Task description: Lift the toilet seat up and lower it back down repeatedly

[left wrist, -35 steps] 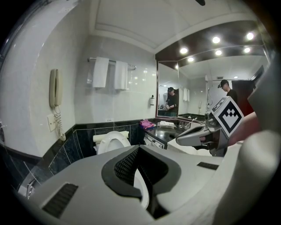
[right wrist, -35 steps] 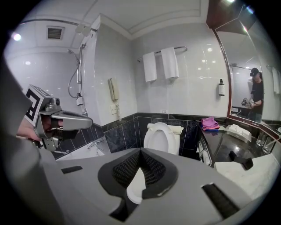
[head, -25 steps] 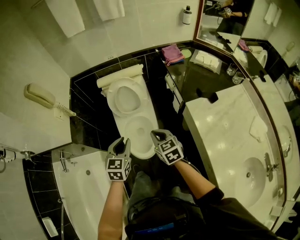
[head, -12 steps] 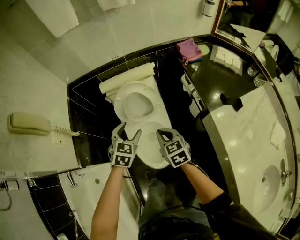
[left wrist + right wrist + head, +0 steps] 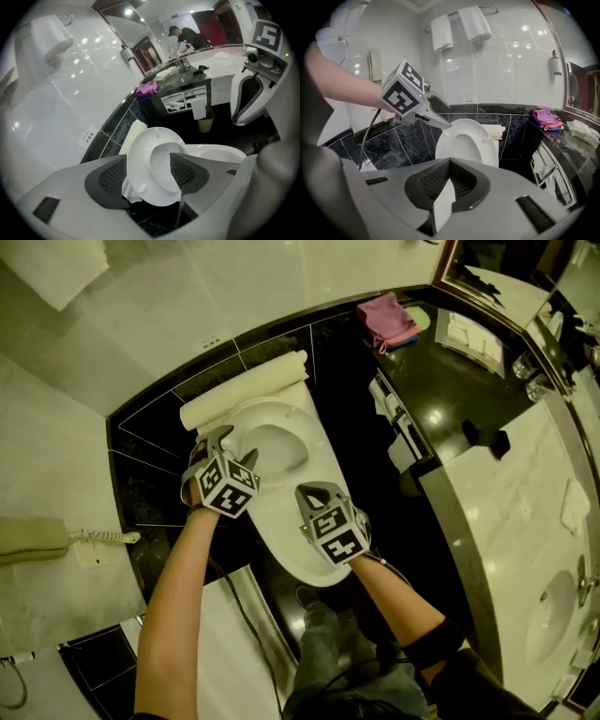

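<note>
Toilet seat (image 5: 298,432) upright, left tongs (image 5: 234,443) apart

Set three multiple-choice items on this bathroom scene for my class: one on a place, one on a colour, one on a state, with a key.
1. The cream wall telephone hangs:
A) left of the white toilet
B) above the sink
C) on the mirror

2. The folded cloth on the dark counter is:
A) yellow
B) pink
C) black

3. The white oval toilet seat is:
A) flat on the bowl
B) lying on the floor
C) raised upright

Key:
1 A, the head view shows it on the left wall.
2 B, it looks pink in every view.
3 C, the right gripper view shows the ring standing.
</note>
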The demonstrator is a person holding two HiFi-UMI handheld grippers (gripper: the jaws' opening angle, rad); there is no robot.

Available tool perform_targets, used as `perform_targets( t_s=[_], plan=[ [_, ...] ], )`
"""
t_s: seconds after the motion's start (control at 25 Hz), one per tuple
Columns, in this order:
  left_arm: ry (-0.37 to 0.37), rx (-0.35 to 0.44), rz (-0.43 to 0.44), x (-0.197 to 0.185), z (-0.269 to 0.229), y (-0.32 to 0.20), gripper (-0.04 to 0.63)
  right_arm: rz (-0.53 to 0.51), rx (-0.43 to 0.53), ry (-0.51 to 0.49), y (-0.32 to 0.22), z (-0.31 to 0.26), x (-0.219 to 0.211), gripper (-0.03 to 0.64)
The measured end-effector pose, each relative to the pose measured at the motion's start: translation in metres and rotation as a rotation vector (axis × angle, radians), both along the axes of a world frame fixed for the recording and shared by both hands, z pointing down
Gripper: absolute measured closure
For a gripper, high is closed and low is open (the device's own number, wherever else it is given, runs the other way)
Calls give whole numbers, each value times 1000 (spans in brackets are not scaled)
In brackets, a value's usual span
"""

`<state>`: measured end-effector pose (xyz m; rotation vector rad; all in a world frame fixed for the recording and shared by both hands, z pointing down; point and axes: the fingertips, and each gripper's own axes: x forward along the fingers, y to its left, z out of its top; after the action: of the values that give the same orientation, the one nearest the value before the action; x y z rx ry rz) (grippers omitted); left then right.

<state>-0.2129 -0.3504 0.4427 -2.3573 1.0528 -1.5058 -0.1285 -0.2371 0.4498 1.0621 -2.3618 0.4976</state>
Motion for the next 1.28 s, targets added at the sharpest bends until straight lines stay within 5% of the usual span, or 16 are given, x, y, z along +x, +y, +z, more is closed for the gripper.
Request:
perform_targets(
  t_s=[0.2, 0.6, 0.8, 1.28],
  plan=[
    [-113, 8, 75, -2, 23, -44, 311, 26, -2, 19, -27, 23, -4, 600],
    [-192, 4, 114, -4, 48, -83, 390, 34, -10, 35, -60, 47, -20, 600],
    [-197, 42, 68, -7, 53, -94, 511, 28, -14, 41, -63, 52, -24, 600],
    [-182, 103, 49, -3, 43, -80, 525, 40, -61, 63, -47, 78, -14, 600]
  ],
)
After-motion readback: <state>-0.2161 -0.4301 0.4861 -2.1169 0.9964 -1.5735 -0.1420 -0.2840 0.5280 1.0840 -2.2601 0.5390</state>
